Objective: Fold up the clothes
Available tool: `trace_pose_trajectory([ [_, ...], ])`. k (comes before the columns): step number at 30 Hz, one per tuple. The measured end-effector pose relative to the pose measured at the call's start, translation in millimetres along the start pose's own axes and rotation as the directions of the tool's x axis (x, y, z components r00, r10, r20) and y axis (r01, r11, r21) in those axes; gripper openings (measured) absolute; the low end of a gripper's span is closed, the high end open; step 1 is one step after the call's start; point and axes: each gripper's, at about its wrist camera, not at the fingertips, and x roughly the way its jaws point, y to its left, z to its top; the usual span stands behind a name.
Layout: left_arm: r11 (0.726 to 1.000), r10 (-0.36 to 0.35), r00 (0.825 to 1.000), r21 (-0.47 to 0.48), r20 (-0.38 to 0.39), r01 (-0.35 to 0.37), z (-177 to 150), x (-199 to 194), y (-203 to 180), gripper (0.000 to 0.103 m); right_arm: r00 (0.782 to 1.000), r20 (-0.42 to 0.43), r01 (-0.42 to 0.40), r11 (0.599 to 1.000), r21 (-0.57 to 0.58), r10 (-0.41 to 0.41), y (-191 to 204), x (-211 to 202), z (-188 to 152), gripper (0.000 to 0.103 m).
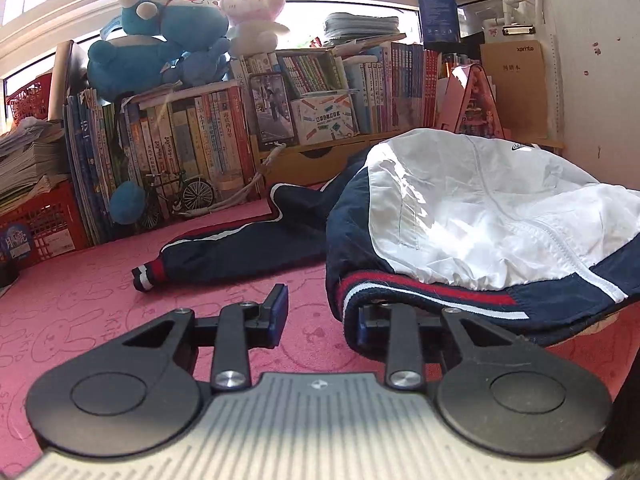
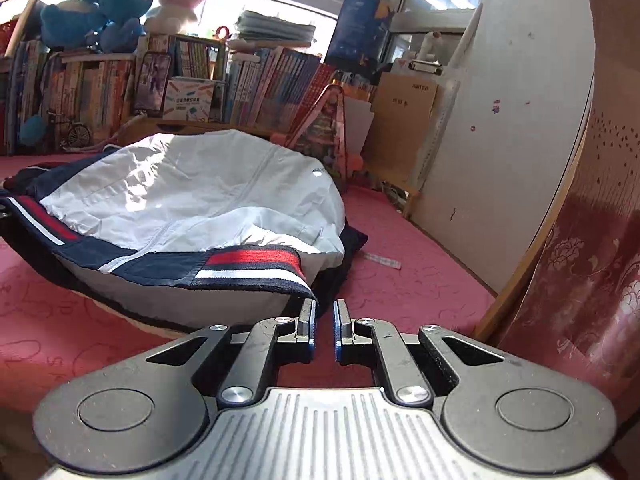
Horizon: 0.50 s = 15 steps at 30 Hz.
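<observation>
- Left wrist view: the left gripper (image 1: 320,312) sat low over the pink surface (image 1: 80,312), its jaws partly apart with only bare pink mat in the gap between them.
- Its left finger stood clear on the mat; its right finger was tucked under the striped hem (image 1: 432,288) of the jacket (image 1: 480,208), so whether that pad touched cloth could not be told.
- The jacket — white body, navy panels, a red and white band along the hem — lay in a rounded heap on the surface to the right of the gripper.
- One navy sleeve (image 1: 240,248) with a striped cuff stretched flat across the surface to the left of the heap, apart from the gripper.
- Behind stood a row of books (image 1: 192,140), with blue plush toys (image 1: 160,40) and a pink one on top, and a red crate (image 1: 40,224) at far left.
- Right wrist view: the right gripper (image 2: 324,324) had its jaws drawn narrow, a thin slit left between the pads and nothing gripped.
- The jacket's (image 2: 192,200) hem corner (image 2: 256,272) hung just ahead of and over the left fingertip; contact could not be told.
- The pink surface (image 2: 420,272) ran on to the right — a patterned red curtain (image 2: 580,240) hung at the right edge beside a white wall (image 2: 500,120).
</observation>
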Motion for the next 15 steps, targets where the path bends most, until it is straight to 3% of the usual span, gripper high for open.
trace_pose_trajectory([
  [3, 1.000, 0.007, 1.000, -0.011, -0.028, -0.007, -5, -2, 5, 0.032, 0.995, -0.099, 0.001, 0.999, 0.032, 0.002, -3, 16, -18, 0.010],
  [6, 1.000, 0.019, 0.999, 0.002, -0.032, -0.019, -7, -6, 5, 0.032, 0.996, -0.019, -0.084, 0.995, 0.061, 0.085, -8, 7, -14, 0.016],
  [8, 1.000, 0.022, 0.999, -0.003, -0.032, -0.023, -5, -7, 4, 0.032, 0.987, 0.018, -0.156, 0.986, -0.050, 0.157, 3, 1, -14, 0.044],
  [9, 1.000, 0.021, 0.999, -0.012, -0.033, -0.022, -4, -6, 5, 0.032, 0.983, 0.028, -0.179, 0.976, -0.126, 0.184, 12, -4, -16, 0.064],
  [10, 1.000, 0.020, 0.999, -0.020, -0.035, -0.021, -3, -6, 5, 0.032, 0.977, 0.035, -0.200, 0.959, -0.201, 0.211, 22, -8, -17, 0.074],
  [12, 0.999, 0.017, 0.999, -0.031, -0.040, -0.018, -2, -5, 7, 0.032, 0.972, 0.043, -0.208, 0.930, -0.302, 0.232, 39, -12, -22, 0.076],
  [14, 0.999, 0.011, 0.998, -0.037, -0.054, -0.013, -1, -3, 10, 0.032, 0.976, 0.043, -0.197, 0.943, -0.270, 0.216, 44, 0, -24, 0.074],
  [15, 0.999, 0.007, 0.998, -0.044, -0.060, -0.010, 0, -3, 12, 0.032, 0.975, 0.027, -0.208, 0.951, -0.231, 0.220, 41, 7, -22, 0.052],
])
